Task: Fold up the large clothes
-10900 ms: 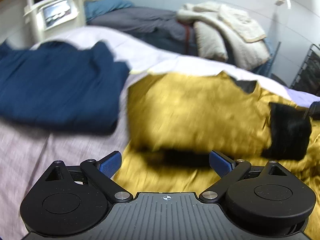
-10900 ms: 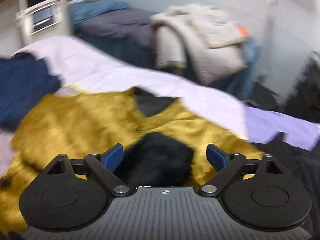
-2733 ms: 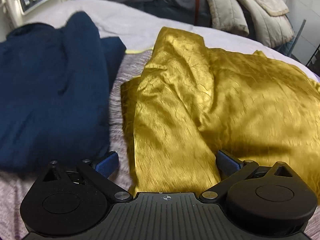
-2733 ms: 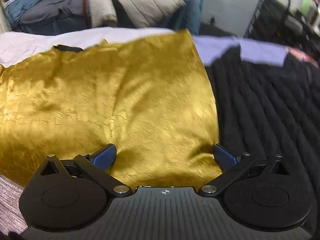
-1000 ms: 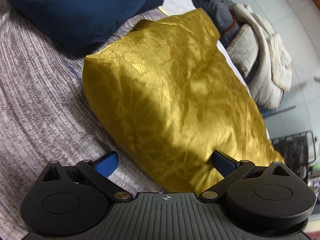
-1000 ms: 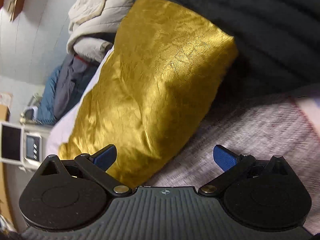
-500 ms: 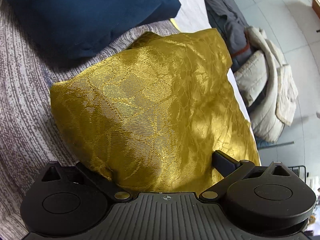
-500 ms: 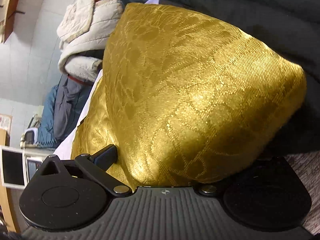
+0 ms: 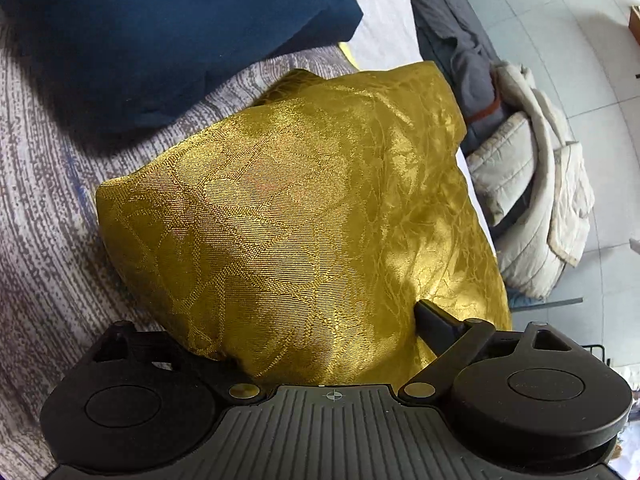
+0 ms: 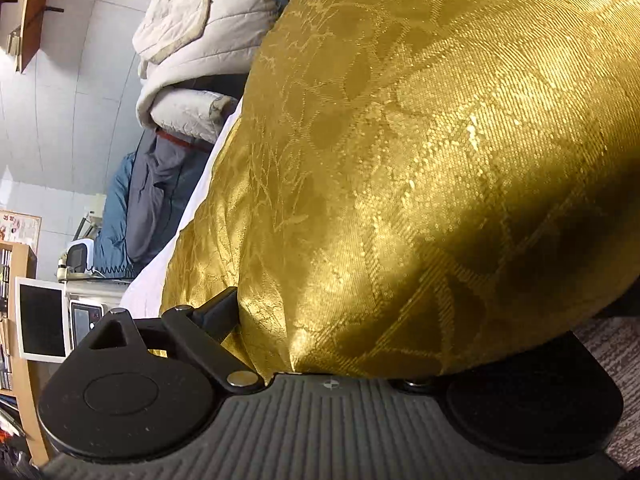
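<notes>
A shiny gold patterned garment point(image 9: 304, 216) lies folded on the grey striped bed cover point(image 9: 36, 264). My left gripper point(image 9: 320, 332) has slid onto its near left corner, with the fabric between the fingers; only the right finger point(image 9: 436, 320) shows and the other is under the cloth. My right gripper point(image 10: 332, 320) is likewise pushed onto the garment's point(image 10: 420, 152) near right corner; its left finger point(image 10: 216, 312) shows and the right one is covered. Whether either jaw has closed on the fabric is hidden.
A folded navy garment point(image 9: 160, 32) lies beyond the gold one on the left. A dark garment edge point(image 10: 624, 304) lies to the right. Beige quilted jackets point(image 9: 532, 200) and grey-blue clothes point(image 9: 452, 28) are piled behind the bed. A white monitor point(image 10: 40, 320) stands on a shelf.
Both grippers have moved forward onto the gold garment's near corners; the blue pads seen a second ago are now covered by fabric, which fills more of both views.
</notes>
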A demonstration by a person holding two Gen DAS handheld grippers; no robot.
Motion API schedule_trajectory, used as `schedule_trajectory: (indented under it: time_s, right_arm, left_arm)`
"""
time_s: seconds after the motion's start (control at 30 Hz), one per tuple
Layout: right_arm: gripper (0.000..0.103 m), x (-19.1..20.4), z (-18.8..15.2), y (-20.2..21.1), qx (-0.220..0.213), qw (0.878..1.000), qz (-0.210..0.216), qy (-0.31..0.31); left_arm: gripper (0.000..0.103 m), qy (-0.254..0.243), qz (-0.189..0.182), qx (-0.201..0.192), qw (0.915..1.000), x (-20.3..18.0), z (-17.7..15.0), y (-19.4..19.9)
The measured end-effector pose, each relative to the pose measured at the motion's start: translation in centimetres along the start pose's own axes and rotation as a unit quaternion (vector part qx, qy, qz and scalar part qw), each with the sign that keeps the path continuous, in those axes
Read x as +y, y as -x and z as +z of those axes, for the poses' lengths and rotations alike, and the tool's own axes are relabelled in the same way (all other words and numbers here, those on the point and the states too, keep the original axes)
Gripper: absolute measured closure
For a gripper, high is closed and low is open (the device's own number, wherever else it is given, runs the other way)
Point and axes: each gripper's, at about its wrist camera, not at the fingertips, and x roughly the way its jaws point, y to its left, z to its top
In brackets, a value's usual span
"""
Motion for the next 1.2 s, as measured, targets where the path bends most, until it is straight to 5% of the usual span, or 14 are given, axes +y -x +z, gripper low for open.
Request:
schedule_trajectory:
  time_s: [0.43,0.53,0.6,0.73,0.87,1.07,1.2]
  right_arm:
    - [0.008,-3.6,1.8,2.0,0.004,0.995,0.051,-0.084]
    - [0.029,-2.3,1.8,1.5,0.013,0.998,0.015,-0.053]
    - [0.053,-0.9,1.5,1.5,0.008,1.000,-0.008,-0.023]
    - [0.074,3.2,1.1,2.6,-0.004,0.996,-0.036,0.085]
    - [0.083,7.5,0.7,4.5,-0.031,0.977,-0.049,0.207]
    - [0.086,13.9,2.1,10.1,-0.120,0.944,-0.024,0.306]
    - [0.086,14.9,4.1,17.4,-0.197,0.920,-0.016,0.338]
  left_arm:
    - [0.000,-0.028,0.024,0.003,0.9993,-0.9,0.0,0.0]
    - [0.002,-0.048,0.034,0.004,0.9982,-1.5,-0.2,0.3]
    - [0.006,-0.067,0.038,0.003,0.9970,-2.1,-0.3,0.7]
    - [0.015,-0.084,0.038,0.002,0.9957,-3.1,-0.5,1.8]
    - [0.023,-0.122,0.011,-0.004,0.9925,-4.7,-1.6,3.4]
    - [0.026,-0.147,-0.084,0.026,0.9852,-10.6,-4.6,3.3]
    - [0.027,-0.175,-0.164,0.076,0.9677,-16.1,-8.7,1.7]
